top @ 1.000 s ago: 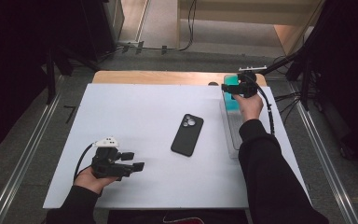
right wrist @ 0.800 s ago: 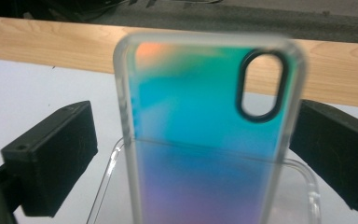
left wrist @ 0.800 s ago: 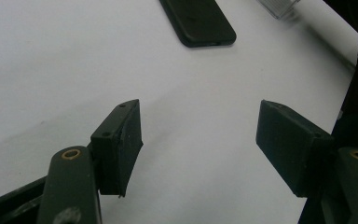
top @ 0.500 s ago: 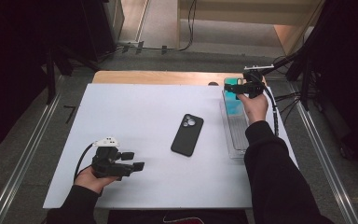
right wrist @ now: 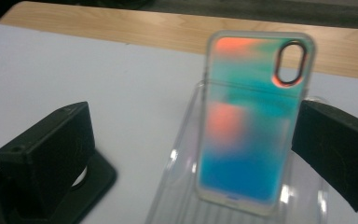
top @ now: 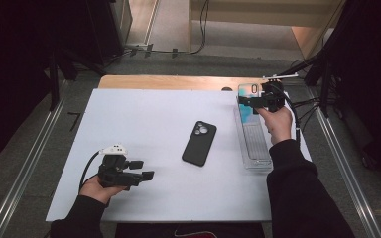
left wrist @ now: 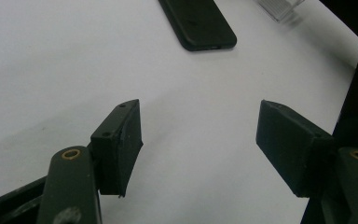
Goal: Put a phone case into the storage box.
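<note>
A colourful translucent phone case [right wrist: 251, 121] stands upright at the far end of a clear ribbed rack [right wrist: 177, 186], at the table's right [top: 255, 148]. My right gripper [right wrist: 196, 116] faces it with its jaws wide open; they have just been opening. The case stands between them, and neither pad presses it. From above, that gripper [top: 252, 101] hovers by the case [top: 247, 113]. A black phone [top: 199, 143] lies face down mid-table, also in the left gripper view [left wrist: 198, 21]. My left gripper [top: 144, 168] rests near the front left, open and empty [left wrist: 200, 140].
A white board [top: 144, 114] covers the table, with a wooden strip [top: 168, 82] along its far edge. Metal rails run down both sides of the table. Cables [top: 307, 104] trail off the right side behind the rack.
My right gripper has drawn back to the right, away from the case, which stays standing in the rack. The left hand has not moved.
</note>
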